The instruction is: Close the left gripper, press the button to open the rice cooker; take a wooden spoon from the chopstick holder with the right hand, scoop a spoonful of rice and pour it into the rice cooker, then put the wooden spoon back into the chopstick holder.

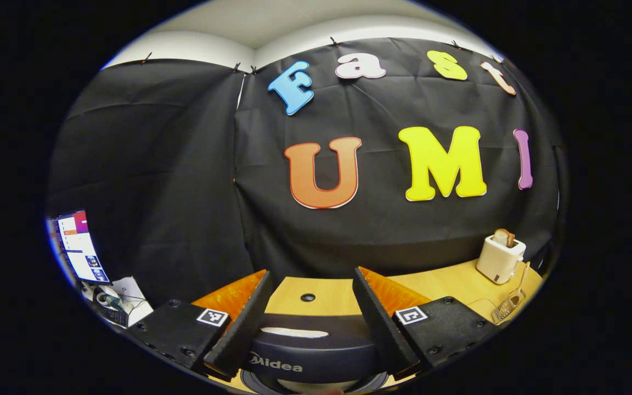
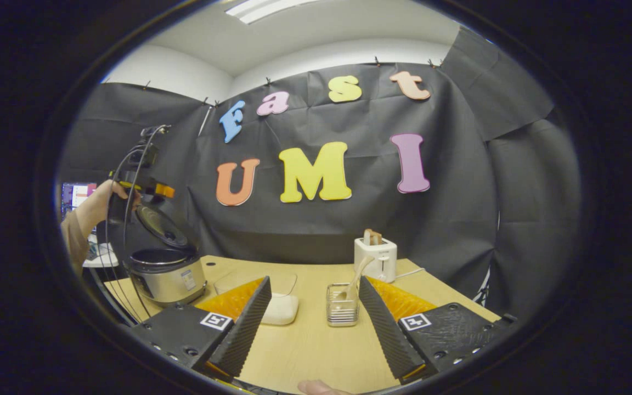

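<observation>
Left gripper view: left gripper (image 1: 311, 315) spread wide above rice cooker (image 1: 308, 356), lid raised between the jaws, likely sprung after the button press. Toaster (image 1: 500, 255) far right on table (image 1: 447, 282).

Right gripper view: right gripper (image 2: 311, 323) wide, holding nothing, aimed at chopstick holder (image 2: 342, 304) just ahead; wooden spoon (image 2: 355, 277) upright inside, handle free for grasping. Rice bowl (image 2: 272, 302) beside it, within scooping reach. Cooker stands open at left.
</observation>
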The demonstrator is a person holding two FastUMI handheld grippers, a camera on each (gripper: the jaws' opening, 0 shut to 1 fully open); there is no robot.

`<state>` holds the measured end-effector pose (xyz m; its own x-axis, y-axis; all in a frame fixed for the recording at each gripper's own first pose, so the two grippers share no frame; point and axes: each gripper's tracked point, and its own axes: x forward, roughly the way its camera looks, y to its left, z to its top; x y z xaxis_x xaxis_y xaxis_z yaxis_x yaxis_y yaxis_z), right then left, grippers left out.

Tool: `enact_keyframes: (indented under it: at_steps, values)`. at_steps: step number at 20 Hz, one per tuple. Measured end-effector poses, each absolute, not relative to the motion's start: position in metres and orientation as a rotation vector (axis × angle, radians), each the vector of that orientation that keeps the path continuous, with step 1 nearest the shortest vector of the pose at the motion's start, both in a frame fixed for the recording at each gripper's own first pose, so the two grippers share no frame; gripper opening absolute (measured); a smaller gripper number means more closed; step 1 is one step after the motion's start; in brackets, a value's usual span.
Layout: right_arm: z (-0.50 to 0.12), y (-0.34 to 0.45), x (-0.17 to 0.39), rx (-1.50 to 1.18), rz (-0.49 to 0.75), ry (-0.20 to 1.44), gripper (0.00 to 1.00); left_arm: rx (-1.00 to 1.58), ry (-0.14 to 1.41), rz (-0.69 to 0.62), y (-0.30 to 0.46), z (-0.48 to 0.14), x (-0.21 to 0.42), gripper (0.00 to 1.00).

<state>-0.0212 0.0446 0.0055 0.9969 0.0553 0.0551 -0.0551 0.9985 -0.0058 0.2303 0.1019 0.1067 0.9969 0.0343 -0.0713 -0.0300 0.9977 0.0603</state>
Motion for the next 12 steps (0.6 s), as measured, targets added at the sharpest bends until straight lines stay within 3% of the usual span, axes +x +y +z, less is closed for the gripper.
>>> enact_keyframes:
  at_steps: [11, 12]
  values:
    - [-0.003, 0.046, -0.055, -0.037, 0.066, -0.041, 0.95, 0.042, 0.237, -0.006, 0.099, 0.01, 0.176, 0.94]
    - [-0.004, 0.047, -0.055, -0.035, 0.066, -0.036, 0.95, 0.046, 0.24, -0.007, 0.101, 0.005, 0.173, 0.89]
